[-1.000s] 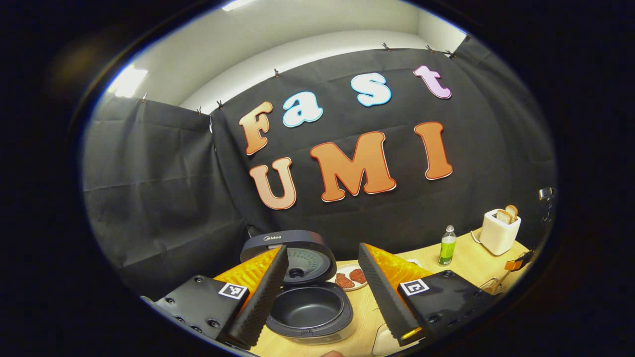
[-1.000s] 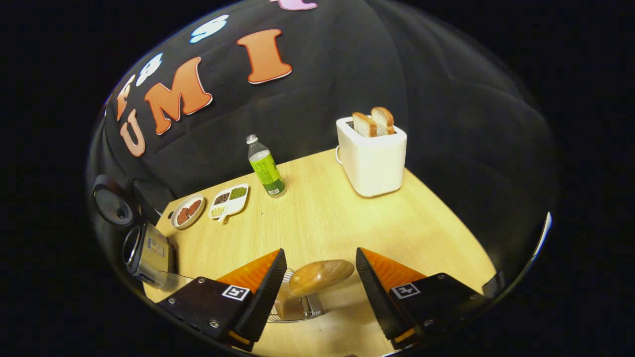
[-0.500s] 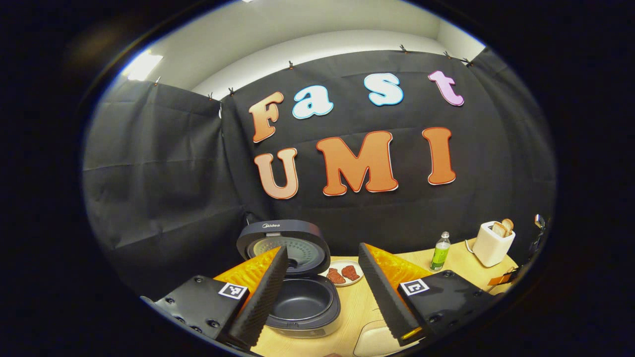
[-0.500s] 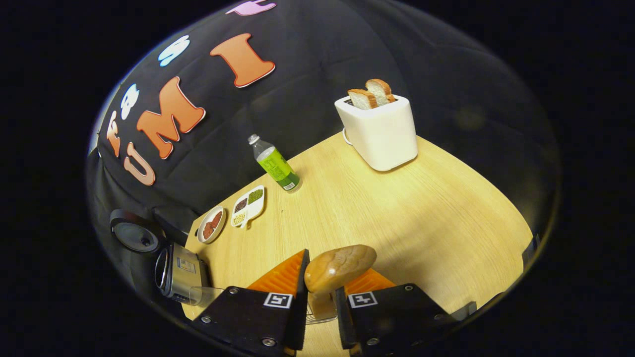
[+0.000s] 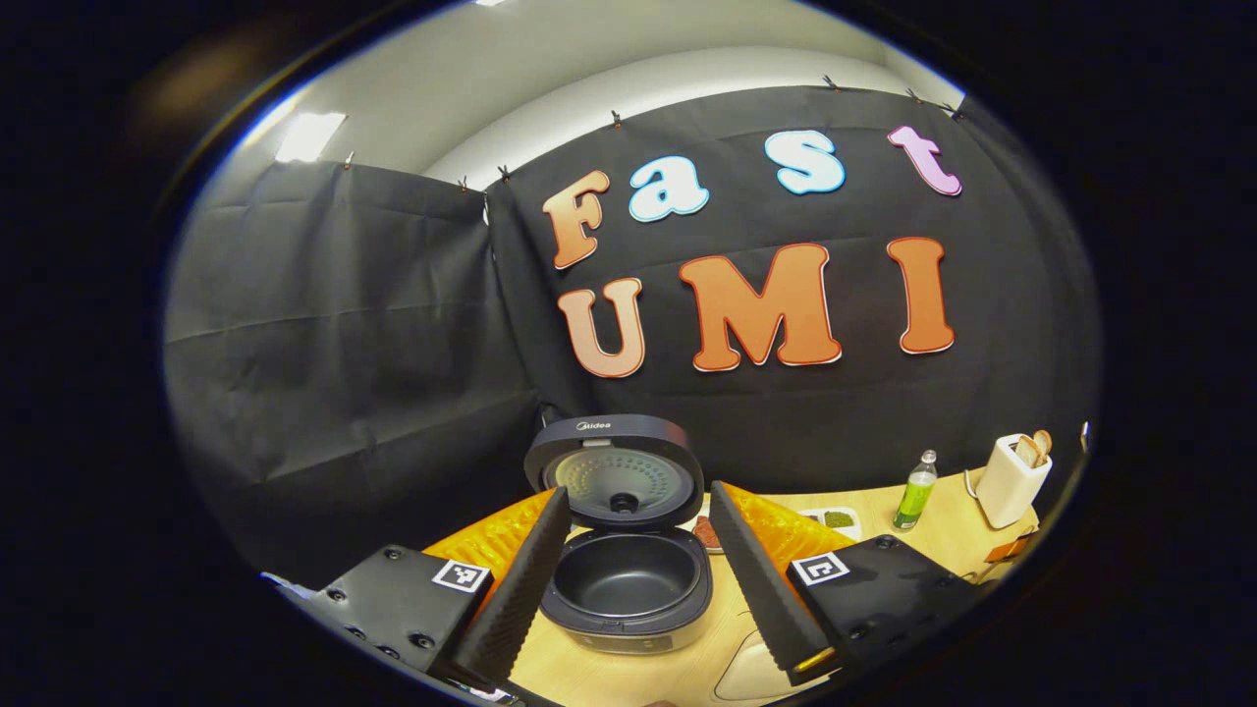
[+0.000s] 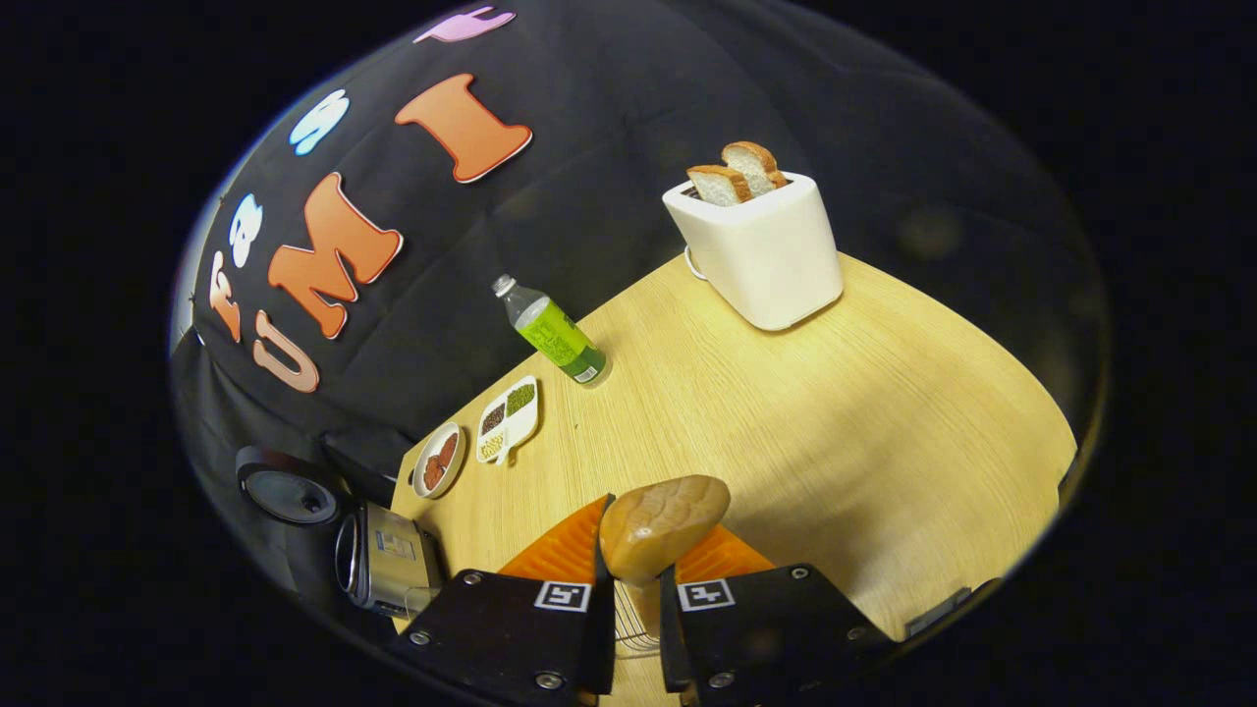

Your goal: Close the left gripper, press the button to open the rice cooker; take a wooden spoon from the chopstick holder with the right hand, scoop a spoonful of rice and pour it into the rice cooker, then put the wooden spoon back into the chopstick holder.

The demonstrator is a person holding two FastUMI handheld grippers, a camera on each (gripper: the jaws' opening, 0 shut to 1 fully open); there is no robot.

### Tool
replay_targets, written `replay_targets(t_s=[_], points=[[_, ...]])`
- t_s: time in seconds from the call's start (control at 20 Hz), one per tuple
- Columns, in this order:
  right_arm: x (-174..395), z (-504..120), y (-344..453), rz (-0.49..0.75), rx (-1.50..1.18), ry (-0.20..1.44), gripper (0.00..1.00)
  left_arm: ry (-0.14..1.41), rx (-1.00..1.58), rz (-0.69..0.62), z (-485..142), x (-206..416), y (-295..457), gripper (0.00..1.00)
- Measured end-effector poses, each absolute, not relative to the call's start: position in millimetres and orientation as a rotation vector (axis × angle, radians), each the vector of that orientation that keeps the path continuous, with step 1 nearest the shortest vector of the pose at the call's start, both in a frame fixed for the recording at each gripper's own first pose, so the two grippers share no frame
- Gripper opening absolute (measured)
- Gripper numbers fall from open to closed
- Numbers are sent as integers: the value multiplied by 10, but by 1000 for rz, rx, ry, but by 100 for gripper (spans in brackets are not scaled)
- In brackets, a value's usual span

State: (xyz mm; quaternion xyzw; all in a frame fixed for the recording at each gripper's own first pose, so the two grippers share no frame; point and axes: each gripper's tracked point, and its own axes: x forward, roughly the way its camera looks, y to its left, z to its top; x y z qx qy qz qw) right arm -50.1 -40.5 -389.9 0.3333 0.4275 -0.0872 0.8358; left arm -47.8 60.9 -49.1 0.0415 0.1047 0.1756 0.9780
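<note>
Hidden first: your right gripper (image 6: 628,589) covers the wooden spoon (image 6: 663,525) below its bowl, so the handle is out of sight between the fingers. Only a few wires of the chopstick holder (image 6: 628,628) show in the narrow gap under the spoon; whether the spoon end sits inside it, can't tell. The rice cooker (image 6: 378,555), seen in the right gripper view far to the left of your right gripper, is cut by the edge, lid half lost in dark. In the left gripper view a pale rounded thing (image 5: 751,678) under your right-hand finger is cut off; can't identify it. A small dish (image 5: 705,532) beyond is mostly behind that same finger.

Pose: your right gripper tilts down at the wooden table (image 6: 786,412), fingers drawn narrow and pressing the spoon's neck from both sides, spoon bowl poking up just ahead of the tips. Your left gripper (image 5: 638,570) is held level, facing the booth wall, fingers spread wide, gripping nothing.

Rice cooker (image 5: 628,570) sits straight ahead between your left gripper's fingers, lid up, dark inner pot bare. Ahead-left of the right gripper: round dish (image 6: 438,460), divided tray (image 6: 508,418), green bottle (image 6: 552,332). Farther ahead, white toaster (image 6: 756,245) with two bread slices (image 6: 735,175) sticking up.
</note>
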Motion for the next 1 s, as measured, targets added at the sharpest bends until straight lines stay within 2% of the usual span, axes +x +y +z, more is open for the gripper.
replay_targets(t_s=[0.1, 0.15, 0.25, 0.65, 0.75, 0.8, 0.95, 1.0], points=[[-469, -3925, -402, -171, 710, 929, 16, 221, 92, 389, -477, -547, 650, 100], [-484, -3923, -411, -168, 706, 939, 16, 221, 95, 406, -466, -574, 678, 96], [-464, -3851, -433, -164, 700, 930, 16, 226, 97, 417, -483, -617, 712, 100], [-430, -3024, -530, -205, 670, 703, 16, 191, 43, 332, -518, -278, 920, 100], [-453, -2780, -395, -204, 665, 672, 16, 190, 16, 306, -583, -223, 1014, 87], [-443, -2656, -293, -190, 662, 662, 16, 190, 4, 298, -626, -190, 1067, 96], [-418, -2316, 152, -114, 651, 633, 16, 217, -36, 284, -837, -146, 1238, 96], [-402, -2231, 312, -90, 645, 624, 16, 224, -46, 281, -869, -124, 1286, 100]])
